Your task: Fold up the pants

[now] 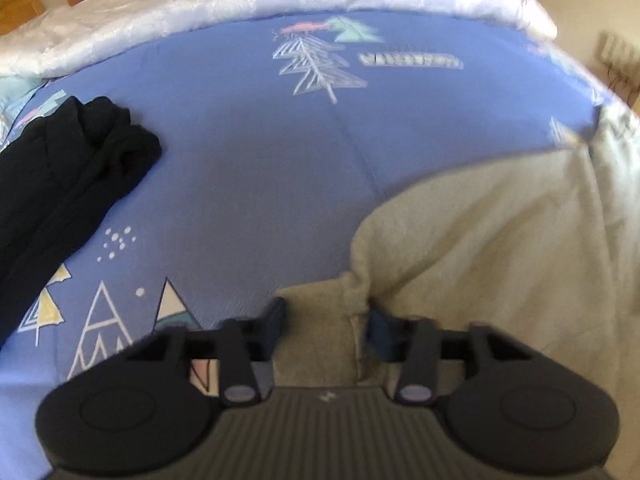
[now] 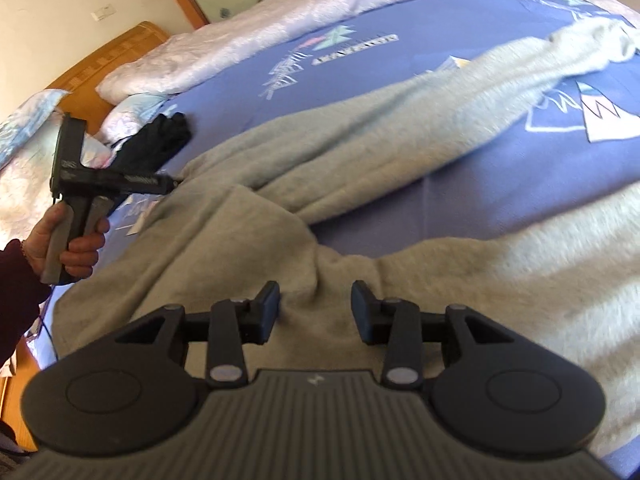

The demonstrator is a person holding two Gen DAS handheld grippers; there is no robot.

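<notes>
Light grey pants (image 2: 360, 140) lie spread on a blue patterned bedsheet (image 2: 480, 192), legs running to the far right. My right gripper (image 2: 316, 304) hovers open just over the crotch area, with cloth below its pads. My left gripper (image 1: 326, 320) sits at the waist edge of the pants (image 1: 480, 220). Its jaws stand apart with flat grey cloth between them, and a raised fold touches the right pad. In the right wrist view the left gripper (image 2: 176, 182) shows from the side, its tip at the pants' left edge, held by a hand (image 2: 76, 240).
A black garment (image 1: 72, 160) lies crumpled on the sheet (image 1: 260, 140) to the left, seen also as the black garment (image 2: 156, 140) beyond the left gripper. A white quilt (image 2: 280, 12) is bunched along the far side. A wooden headboard (image 2: 112, 52) and pillows (image 2: 24, 140) stand at the left.
</notes>
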